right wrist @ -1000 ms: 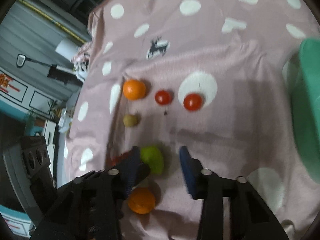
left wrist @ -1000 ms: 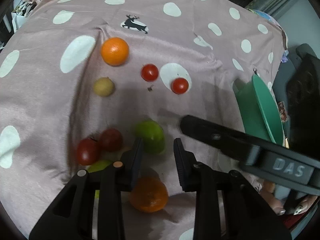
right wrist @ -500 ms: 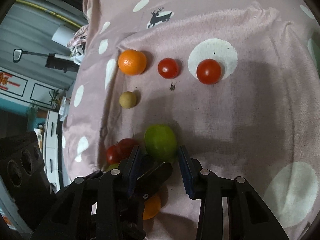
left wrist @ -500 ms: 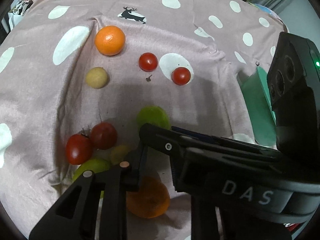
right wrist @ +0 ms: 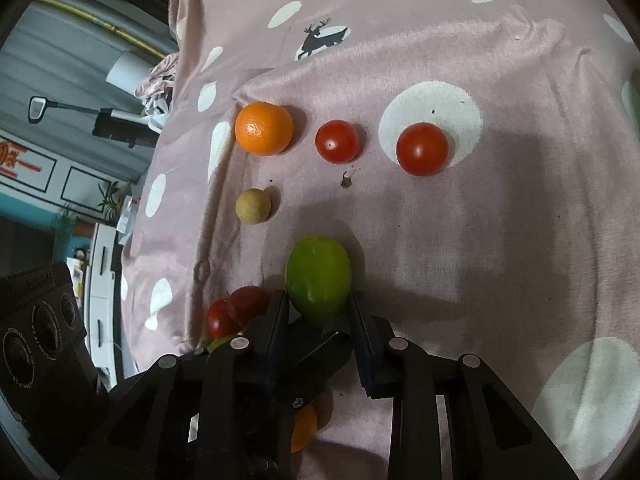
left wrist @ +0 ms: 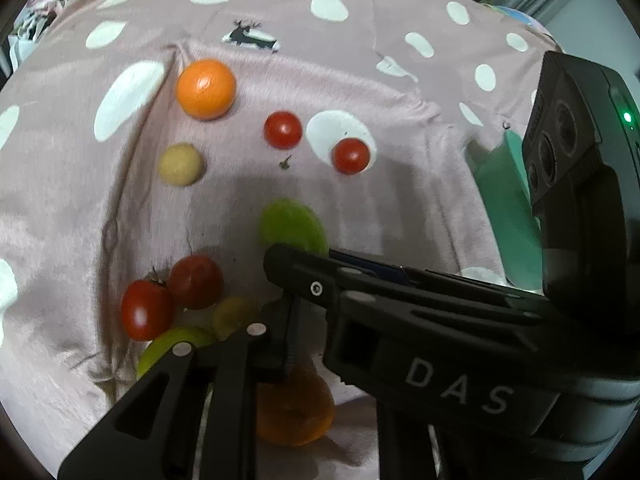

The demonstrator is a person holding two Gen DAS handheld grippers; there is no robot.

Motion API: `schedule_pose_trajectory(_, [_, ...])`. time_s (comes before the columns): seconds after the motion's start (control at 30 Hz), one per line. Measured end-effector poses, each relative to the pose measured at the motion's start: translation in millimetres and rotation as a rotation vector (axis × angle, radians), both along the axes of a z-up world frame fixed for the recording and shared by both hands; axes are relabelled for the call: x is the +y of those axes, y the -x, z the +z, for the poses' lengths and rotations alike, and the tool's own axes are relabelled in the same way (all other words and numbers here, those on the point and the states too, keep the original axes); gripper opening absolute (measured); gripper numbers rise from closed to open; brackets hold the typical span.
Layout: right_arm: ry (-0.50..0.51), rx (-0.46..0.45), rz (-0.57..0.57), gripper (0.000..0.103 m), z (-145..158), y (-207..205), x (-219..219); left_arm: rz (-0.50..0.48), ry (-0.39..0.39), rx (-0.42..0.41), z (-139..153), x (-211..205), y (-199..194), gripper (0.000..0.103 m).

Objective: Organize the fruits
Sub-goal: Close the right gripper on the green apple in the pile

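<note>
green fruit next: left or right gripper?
Right. The right gripper is open with the green fruit already between its fingers. The left gripper sits behind it, over the near orange.

A dusty-pink cloth (right wrist: 500, 240) with white polka dots and a small dark reindeer print (right wrist: 322, 38) covers the tabletop. On it lie a bright orange (right wrist: 264, 128), two glossy red tomatoes (right wrist: 337, 141) and (right wrist: 422, 149) to its 3 o'clock, a pale tan-yellow ball-shaped fruit (right wrist: 253, 206), and a lime-green fruit (right wrist: 319, 278). Both tools are matte black; the right tool (right wrist: 320, 316) has dark blue pads. A teal-green plate (left wrist: 508, 208) sits at 3 o'clock.
</note>
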State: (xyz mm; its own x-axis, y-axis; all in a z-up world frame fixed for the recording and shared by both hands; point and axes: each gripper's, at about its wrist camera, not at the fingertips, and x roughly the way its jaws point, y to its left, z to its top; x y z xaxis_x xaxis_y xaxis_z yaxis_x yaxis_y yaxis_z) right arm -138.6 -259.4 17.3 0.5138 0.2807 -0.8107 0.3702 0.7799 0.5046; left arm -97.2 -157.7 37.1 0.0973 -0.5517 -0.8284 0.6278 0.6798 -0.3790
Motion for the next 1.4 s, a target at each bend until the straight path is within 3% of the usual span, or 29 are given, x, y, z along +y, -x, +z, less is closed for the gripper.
schedule_pose_trajectory(0.27, [0.043, -0.098, -0.012, 0.029, 26.6, 13.9, 0.8, -0.027, 0.079, -0.06, 23.0, 4.6, 9.6, 0.01])
schedule_pose_trajectory(0.5, [0.067, -0.1, -0.018, 0.022, 34.1, 17.0, 0.7, -0.025, 0.058, -0.075, 24.1, 2.8, 11.5, 0.011])
schedule_pose_trajectory(0.6, [0.065, -0.094, -0.037, 0.022, 34.0, 19.2, -1.7, -0.007, 0.034, -0.102, 27.1, 8.0, 12.9, 0.015])
schedule_pose_trajectory(0.73, [0.057, -0.107, -0.066, 0.022, 35.9, 23.3, -10.2, 0.034, 0.02, -0.106, 29.0, 17.4, 4.5, 0.031])
schedule_pose_trajectory(0.93, [0.019, -0.093, -0.074, 0.039, 27.2, 15.8, -14.6, 0.078, 0.013, -0.073, 21.2, 25.0, -9.7, 0.032])
schedule_pose_trajectory(1.4, [-0.044, 0.009, -0.011, 0.039, -4.6, -6.7, -4.3, 0.021, -0.048, -0.03, 0.4, 4.5, -7.5, 0.032])
